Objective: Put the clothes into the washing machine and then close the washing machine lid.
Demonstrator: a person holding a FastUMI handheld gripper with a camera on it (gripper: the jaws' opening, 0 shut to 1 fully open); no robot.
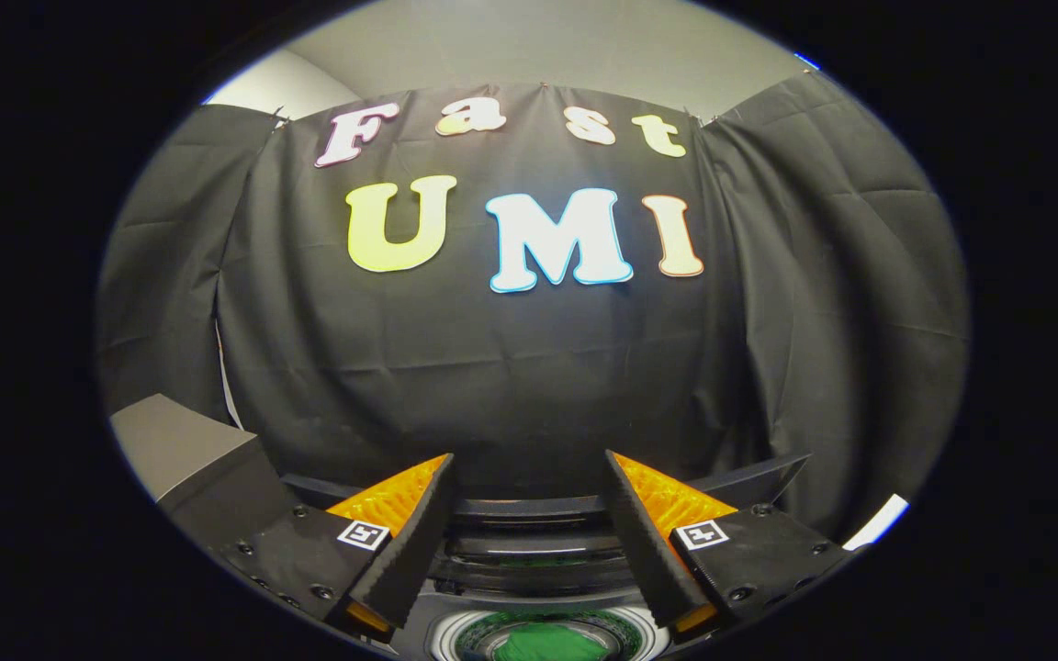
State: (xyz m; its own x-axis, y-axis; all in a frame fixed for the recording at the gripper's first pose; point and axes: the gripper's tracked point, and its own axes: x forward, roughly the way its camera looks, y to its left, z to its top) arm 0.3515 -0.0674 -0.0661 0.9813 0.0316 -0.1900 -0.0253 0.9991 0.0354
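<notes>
My gripper [529,477] is open, with nothing between its fingers, and it points level at the booth's black cloth wall. Below and between the fingers lies the washing machine's round drum opening [543,633], where a green piece of clothing [552,643] rests inside. The raised dark lid [538,509] stands just beyond the drum, seen edge-on behind the fingertips. The gripper hangs above the machine and touches neither the lid nor the clothing.
A grey and dark box-like unit [198,459] stands to the left of the machine, close beside the left finger. A white strip [878,520] shows low at the right past the right finger. The cloth wall closes the space ahead.
</notes>
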